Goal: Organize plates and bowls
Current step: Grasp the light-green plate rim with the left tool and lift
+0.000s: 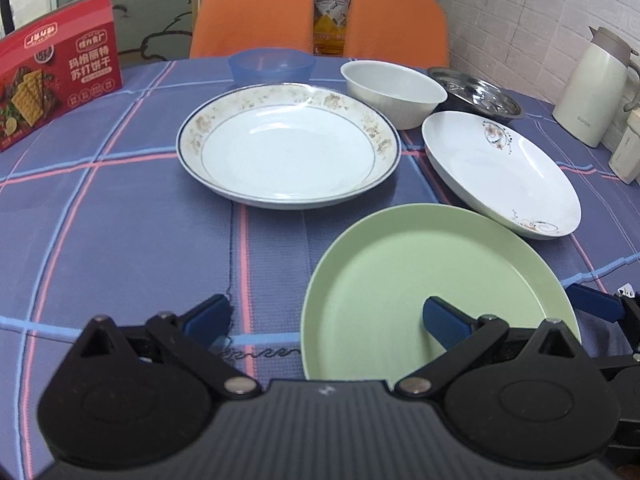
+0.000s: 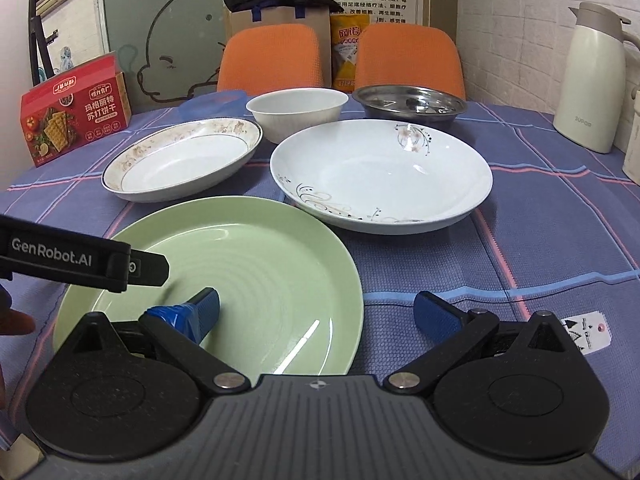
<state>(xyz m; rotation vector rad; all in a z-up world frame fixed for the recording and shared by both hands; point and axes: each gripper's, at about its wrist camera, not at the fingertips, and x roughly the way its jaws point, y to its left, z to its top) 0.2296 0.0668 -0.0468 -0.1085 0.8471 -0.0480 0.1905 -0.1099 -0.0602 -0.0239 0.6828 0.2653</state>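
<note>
A green plate (image 1: pixel 420 280) (image 2: pixel 240 276) lies nearest me on the plaid cloth. My left gripper (image 1: pixel 324 320) is open, straddling the plate's left rim, right finger over the plate. My right gripper (image 2: pixel 316 312) is open, straddling the plate's right rim, left finger over the plate. Behind lie a floral-rimmed plate (image 1: pixel 288 144) (image 2: pixel 180 160), a white deep plate with a flower print (image 1: pixel 500 172) (image 2: pixel 380 172), a white bowl (image 1: pixel 394 90) (image 2: pixel 296 112), a steel bowl (image 1: pixel 476 94) (image 2: pixel 412 106) and a blue plastic bowl (image 1: pixel 271 65), mostly hidden in the right wrist view.
A red cracker box (image 1: pixel 56 68) (image 2: pixel 76 112) stands at the far left. A cream thermos jug (image 1: pixel 592 88) (image 2: pixel 592 80) stands at the right by the wall. Two orange chairs (image 1: pixel 252 16) (image 2: pixel 408 56) sit behind the table. A paper tag (image 2: pixel 584 330) lies on the cloth.
</note>
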